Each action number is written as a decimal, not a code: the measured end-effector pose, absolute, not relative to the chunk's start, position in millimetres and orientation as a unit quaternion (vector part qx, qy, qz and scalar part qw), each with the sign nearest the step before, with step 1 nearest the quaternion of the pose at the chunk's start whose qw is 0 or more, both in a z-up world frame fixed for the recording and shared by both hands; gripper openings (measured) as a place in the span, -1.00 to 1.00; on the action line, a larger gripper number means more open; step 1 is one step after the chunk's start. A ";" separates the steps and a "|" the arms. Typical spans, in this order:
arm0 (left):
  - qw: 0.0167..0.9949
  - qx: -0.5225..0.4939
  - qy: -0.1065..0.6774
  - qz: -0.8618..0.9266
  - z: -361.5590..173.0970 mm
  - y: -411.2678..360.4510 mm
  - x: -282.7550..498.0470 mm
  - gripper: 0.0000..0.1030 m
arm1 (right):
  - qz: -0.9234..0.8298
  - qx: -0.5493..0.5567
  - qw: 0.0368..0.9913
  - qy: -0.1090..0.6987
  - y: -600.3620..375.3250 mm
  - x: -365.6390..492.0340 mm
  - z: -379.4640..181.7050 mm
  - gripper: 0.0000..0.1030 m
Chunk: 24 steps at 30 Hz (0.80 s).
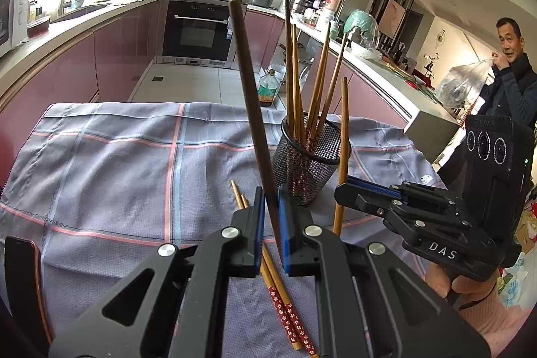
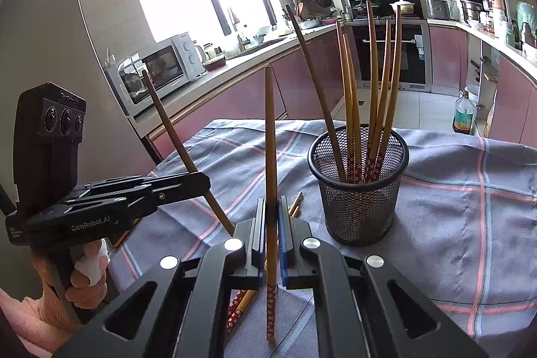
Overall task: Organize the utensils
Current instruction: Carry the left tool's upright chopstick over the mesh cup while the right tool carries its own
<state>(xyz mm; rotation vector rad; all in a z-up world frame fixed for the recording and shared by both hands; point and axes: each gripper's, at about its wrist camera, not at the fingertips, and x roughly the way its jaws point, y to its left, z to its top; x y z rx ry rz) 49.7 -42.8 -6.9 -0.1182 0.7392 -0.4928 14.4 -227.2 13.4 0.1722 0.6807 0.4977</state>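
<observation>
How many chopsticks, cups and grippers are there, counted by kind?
Chopsticks: 10 (6 in the cup, 2 held, 2 lying on the cloth)
Cup: 1
Grippers: 2 (left gripper, right gripper)
Total: 13

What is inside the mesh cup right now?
The mesh cup holds six chopsticks standing handle-end down, tips fanning upward: five light ones and one dark. Their patterned ends show through the mesh; the cup's floor is hidden.

Grey cloth [image 2: 453,223] with pink and blue checks, black mesh cup [image 2: 359,207], brown chopsticks [image 1: 285,307] with red flowery ends.
</observation>
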 end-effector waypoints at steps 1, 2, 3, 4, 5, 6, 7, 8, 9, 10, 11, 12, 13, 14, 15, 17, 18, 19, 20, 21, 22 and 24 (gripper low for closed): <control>0.901 -0.058 0.358 -0.238 -7.0 -41.9 50.0 -0.83 | 0.241 0.083 0.909 0.330 -227.0 14.6 13.6 -0.89; 0.901 -0.059 0.358 -0.238 -7.2 -41.2 50.0 -0.83 | 0.241 0.083 0.909 0.330 -226.5 14.8 13.7 -0.89; 0.901 -0.060 0.358 -0.239 -7.1 -40.1 50.0 -0.83 | 0.241 0.082 0.909 0.331 -225.8 15.1 13.9 -0.89; 0.900 -0.061 0.359 -0.238 -7.2 -39.3 49.8 -0.83 | 0.240 0.080 0.909 0.330 -225.1 14.9 14.2 -0.89; 0.900 -0.062 0.358 -0.239 -7.0 -38.9 49.5 -0.83 | 0.241 0.079 0.909 0.329 -224.9 14.6 14.8 -0.89; 0.900 -0.062 0.358 -0.240 -7.0 -38.5 49.1 -0.83 | 0.241 0.079 0.909 0.329 -224.8 14.4 15.1 -0.89; 0.900 -0.062 0.358 -0.241 -6.8 -38.3 48.7 -0.84 | 0.240 0.078 0.910 0.329 -224.8 14.6 15.5 -0.89; 0.900 -0.063 0.358 -0.242 -6.4 -38.6 48.2 -0.84 | 0.239 0.078 0.911 0.328 -225.4 14.4 15.8 -0.89; 0.899 -0.063 0.358 -0.243 -6.1 -38.6 47.8 -0.84 | 0.239 0.078 0.910 0.328 -225.9 14.3 16.2 -0.89; 0.899 -0.063 0.358 -0.245 -5.3 -37.3 47.7 -0.84 | 0.239 0.079 0.911 0.327 -226.3 14.5 16.8 -0.89; 0.898 -0.065 0.358 -0.248 -4.8 -36.7 47.6 -0.84 | 0.237 0.079 0.912 0.326 -227.4 14.4 17.5 -0.89; 0.897 -0.066 0.358 -0.249 -4.7 -35.9 47.3 -0.85 | 0.237 0.080 0.912 0.325 -229.3 14.1 18.0 -0.89; 0.897 -0.066 0.358 -0.250 -3.8 -35.6 46.8 -0.85 | 0.237 0.081 0.912 0.324 -231.3 13.7 18.3 -0.89; 0.897 -0.066 0.357 -0.251 -2.2 -35.5 45.8 -0.86 | 0.235 0.081 0.913 0.323 -232.8 13.3 18.9 -0.89; 0.897 -0.066 0.355 -0.254 -0.6 -35.3 45.1 -0.86 | 0.234 0.081 0.914 0.321 -234.2 13.1 19.8 -0.89; 0.897 -0.066 0.352 -0.259 2.0 -36.6 44.2 -0.86 | 0.233 0.083 0.915 0.319 -236.9 12.8 21.6 -0.89; 0.897 -0.065 0.351 -0.261 3.4 -37.4 43.5 -0.86 | 0.231 0.083 0.916 0.317 -237.8 12.5 22.8 -0.89; 0.897 -0.063 0.350 -0.263 3.9 -37.6 44.0 -0.86 | 0.232 0.084 0.916 0.316 -239.1 12.4 24.0 -0.89; 0.897 -0.062 0.349 -0.265 5.0 -38.8 43.4 -0.86 | 0.232 0.084 0.917 0.315 -240.2 12.2 25.2 -0.89; 0.897 -0.060 0.348 -0.267 6.5 -39.6 42.7 -0.86 | 0.230 0.083 0.918 0.312 -242.0 11.6 26.7 -0.89; 0.896 -0.060 0.347 -0.269 7.8 -40.6 42.5 -0.86 | 0.230 0.083 0.919 0.310 -243.0 10.5 27.8 -0.89; 0.896 -0.059 0.345 -0.272 10.7 -42.3 42.9 -0.86 | 0.227 0.082 0.921 0.307 -244.9 10.2 30.9 -0.89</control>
